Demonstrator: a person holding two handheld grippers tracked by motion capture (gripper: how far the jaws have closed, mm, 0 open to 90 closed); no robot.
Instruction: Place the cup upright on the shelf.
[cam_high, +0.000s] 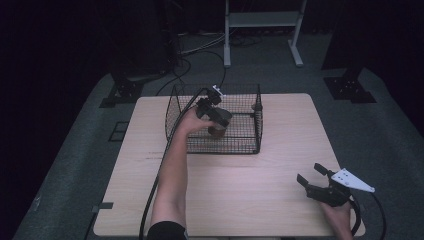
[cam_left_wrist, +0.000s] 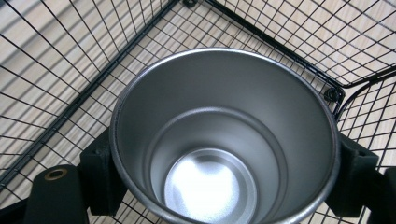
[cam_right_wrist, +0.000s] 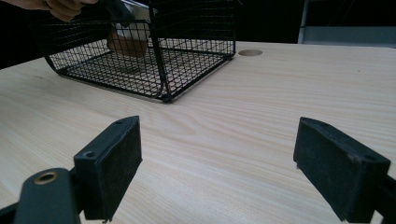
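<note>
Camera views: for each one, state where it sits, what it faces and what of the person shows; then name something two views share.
High view: above the table's near side, looking forward and down; forearms, both grippers.
Left gripper view: on left gripper, looking into the metal cup; its jaws.
Right gripper view: on right gripper, low, facing the wire basket; its open jaws.
All share the basket.

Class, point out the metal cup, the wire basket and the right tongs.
metal cup (cam_left_wrist: 224, 140), left gripper view, inner wall.
wire basket (cam_high: 248, 143), high view, front wall.
right tongs (cam_high: 311, 178), high view, midway between fingertips.
</note>
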